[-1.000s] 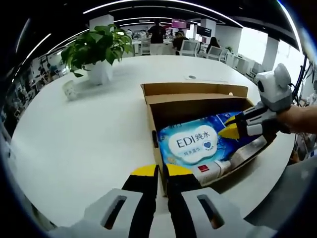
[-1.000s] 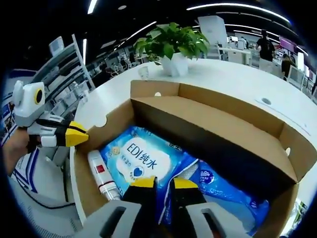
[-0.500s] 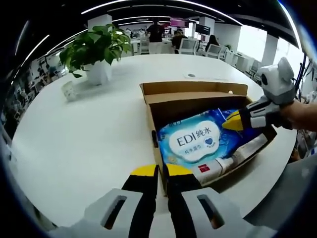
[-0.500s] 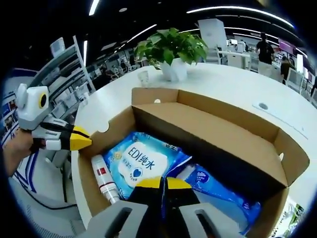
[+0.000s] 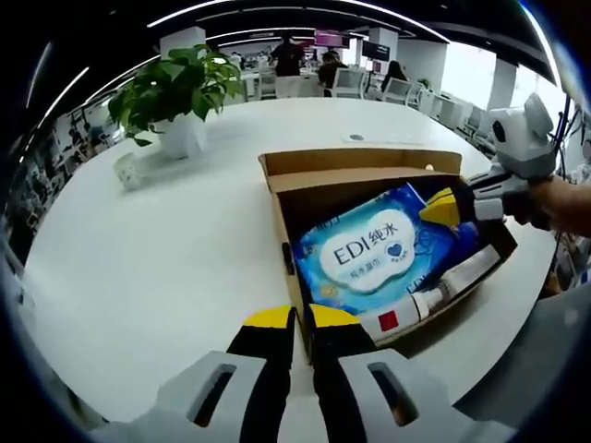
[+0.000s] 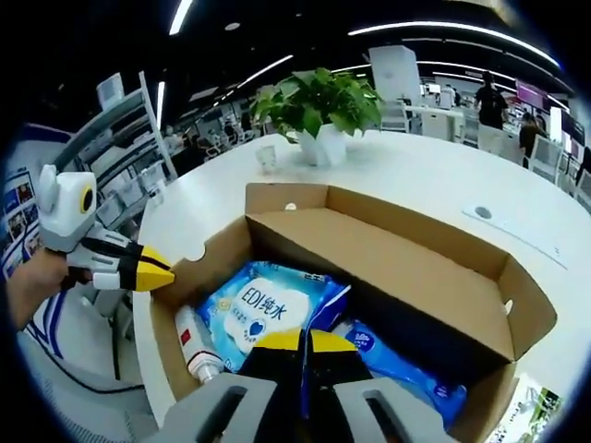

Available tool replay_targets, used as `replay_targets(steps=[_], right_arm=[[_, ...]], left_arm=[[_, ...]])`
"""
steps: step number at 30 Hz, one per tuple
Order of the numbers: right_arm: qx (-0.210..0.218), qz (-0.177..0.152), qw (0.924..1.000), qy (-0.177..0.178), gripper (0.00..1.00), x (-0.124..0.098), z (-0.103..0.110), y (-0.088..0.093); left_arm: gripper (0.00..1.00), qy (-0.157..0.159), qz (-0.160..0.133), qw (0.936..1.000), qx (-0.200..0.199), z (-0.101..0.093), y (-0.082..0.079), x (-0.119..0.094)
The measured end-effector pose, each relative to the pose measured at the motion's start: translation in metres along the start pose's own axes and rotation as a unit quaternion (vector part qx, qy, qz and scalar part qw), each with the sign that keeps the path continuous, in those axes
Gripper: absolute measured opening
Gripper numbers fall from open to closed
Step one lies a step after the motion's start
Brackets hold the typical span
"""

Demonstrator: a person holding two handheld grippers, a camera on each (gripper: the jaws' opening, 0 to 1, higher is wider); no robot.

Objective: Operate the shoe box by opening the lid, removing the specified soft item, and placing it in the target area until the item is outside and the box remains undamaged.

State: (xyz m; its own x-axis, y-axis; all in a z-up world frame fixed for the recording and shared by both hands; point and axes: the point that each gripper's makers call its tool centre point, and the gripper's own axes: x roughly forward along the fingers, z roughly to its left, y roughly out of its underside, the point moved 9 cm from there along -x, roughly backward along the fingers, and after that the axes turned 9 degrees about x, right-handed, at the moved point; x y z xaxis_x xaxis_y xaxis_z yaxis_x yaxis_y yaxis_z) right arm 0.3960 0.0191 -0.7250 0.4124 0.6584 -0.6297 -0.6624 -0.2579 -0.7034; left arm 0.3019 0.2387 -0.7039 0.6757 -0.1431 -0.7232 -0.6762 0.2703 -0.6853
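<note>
Open cardboard shoe box (image 5: 362,168) sits on white round table (image 5: 166,249), lid flap folded back. Inside: blue wet-wipes pack (image 5: 369,254) w/ white label, tilted up at right end; white tube (image 5: 434,293) lies along box's near side. Right gripper (image 6: 293,341) jaws together, clamped on wipes pack edge. Left gripper (image 5: 294,320) jaws together, nothing between, tips at box's near-left corner. Potted plant (image 5: 175,88) far left on table.

blue wipes pack (image 5: 374,251) with white label, brown box (image 5: 360,166), yellow-tipped gripper (image 5: 288,318).
</note>
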Motion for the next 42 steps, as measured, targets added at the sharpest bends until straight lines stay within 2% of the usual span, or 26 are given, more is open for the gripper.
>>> replay_targets(steps=[11,18,27,30,31,37,38,42], right_arm=[[-0.003,-0.012,0.9999,0.007,0.00,-0.014,-0.007,-0.002],[0.001,-0.020,0.9998,0.010,0.00,-0.020,-0.010,-0.001],[0.014,-0.030,0.9994,0.011,0.00,-0.025,-0.012,0.001],[0.020,-0.034,0.9991,0.013,0.00,-0.026,-0.013,0.002],[0.022,-0.035,0.9991,0.013,0.00,-0.027,-0.013,0.002],[0.030,-0.041,0.9986,0.017,0.00,-0.032,-0.017,0.006],[0.031,-0.042,0.9985,0.017,0.00,-0.033,-0.017,0.007],[0.034,-0.045,0.9983,0.019,0.00,-0.034,-0.019,0.009]], left_arm=[[0.04,-0.003,0.007,0.9995,0.030,-0.001,-0.005,0.000],[0.10,-0.007,-0.009,0.9984,0.055,-0.004,-0.022,-0.003],[0.11,0.030,-0.014,0.9966,0.075,-0.018,-0.042,0.010],[0.12,0.045,-0.006,0.9958,0.080,-0.021,-0.043,0.018],[0.13,0.056,0.012,0.9952,0.079,-0.023,-0.042,0.022],[0.14,0.077,0.031,0.9930,0.085,-0.032,-0.043,0.038],[0.15,0.085,0.043,0.9920,0.083,-0.034,-0.043,0.041],[0.18,0.088,0.069,0.9906,0.079,-0.036,-0.040,0.051]])
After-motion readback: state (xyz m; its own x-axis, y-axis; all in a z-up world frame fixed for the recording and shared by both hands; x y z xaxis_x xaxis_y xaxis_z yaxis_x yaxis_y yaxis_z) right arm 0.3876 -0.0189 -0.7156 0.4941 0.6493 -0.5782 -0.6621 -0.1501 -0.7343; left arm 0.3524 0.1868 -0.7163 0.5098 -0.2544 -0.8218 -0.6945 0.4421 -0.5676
